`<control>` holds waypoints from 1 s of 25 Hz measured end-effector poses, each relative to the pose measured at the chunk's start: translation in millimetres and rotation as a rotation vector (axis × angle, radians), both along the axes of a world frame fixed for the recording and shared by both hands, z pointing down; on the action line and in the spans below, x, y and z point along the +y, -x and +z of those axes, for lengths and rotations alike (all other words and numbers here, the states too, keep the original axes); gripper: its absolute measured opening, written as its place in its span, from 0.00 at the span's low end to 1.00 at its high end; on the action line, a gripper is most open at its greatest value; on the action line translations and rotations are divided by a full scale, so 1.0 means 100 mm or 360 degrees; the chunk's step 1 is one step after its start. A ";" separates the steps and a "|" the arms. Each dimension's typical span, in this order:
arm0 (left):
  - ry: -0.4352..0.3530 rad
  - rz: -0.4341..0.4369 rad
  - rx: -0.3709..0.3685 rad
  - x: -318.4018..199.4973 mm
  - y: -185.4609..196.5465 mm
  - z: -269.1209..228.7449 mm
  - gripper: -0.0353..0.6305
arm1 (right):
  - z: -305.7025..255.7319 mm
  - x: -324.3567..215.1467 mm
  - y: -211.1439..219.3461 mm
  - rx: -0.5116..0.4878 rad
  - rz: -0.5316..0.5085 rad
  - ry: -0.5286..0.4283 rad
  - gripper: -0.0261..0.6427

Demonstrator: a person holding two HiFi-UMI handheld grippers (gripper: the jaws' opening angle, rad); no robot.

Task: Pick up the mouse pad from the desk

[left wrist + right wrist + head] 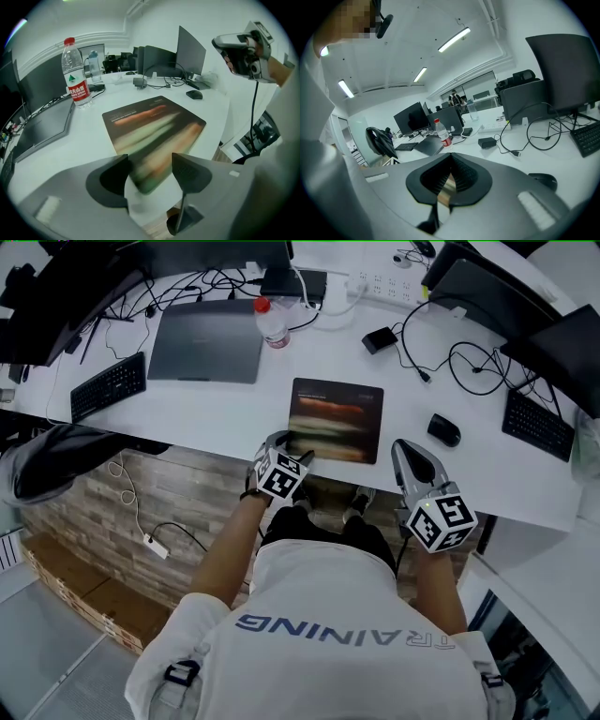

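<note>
The mouse pad, dark with blurred orange and green streaks, lies flat on the white desk close to its front edge. My left gripper hangs over the pad's near left corner. In the left gripper view that corner of the pad lies between the wide-apart jaws of the left gripper, and the pads do not press on it. My right gripper hovers at the desk's front edge, just right of the pad. Its jaws are shut with nothing in them.
A black mouse sits right of the pad, with a keyboard beyond it. Behind the pad are a water bottle, a closed laptop, a power adapter and loose cables. Another keyboard lies far left, beside a chair.
</note>
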State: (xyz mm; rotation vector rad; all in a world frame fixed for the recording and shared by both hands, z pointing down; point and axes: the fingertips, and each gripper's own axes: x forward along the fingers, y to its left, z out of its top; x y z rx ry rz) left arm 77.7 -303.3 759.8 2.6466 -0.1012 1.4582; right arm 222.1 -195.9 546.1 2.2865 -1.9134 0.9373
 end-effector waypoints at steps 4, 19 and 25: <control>0.0006 -0.0024 -0.0044 -0.01 0.00 0.00 0.46 | 0.01 -0.01 0.01 -0.0015 0.0002 0.0003 0.06; 0.0059 -0.0156 -0.0085 0.00 -0.02 -0.01 0.12 | 0.01 0.04 -0.06 -0.0039 0.0045 -0.0018 0.06; 0.0105 -0.0276 0.0093 -0.04 -0.08 -0.28 0.09 | -0.10 0.14 -0.16 -0.0011 0.0082 -0.0045 0.06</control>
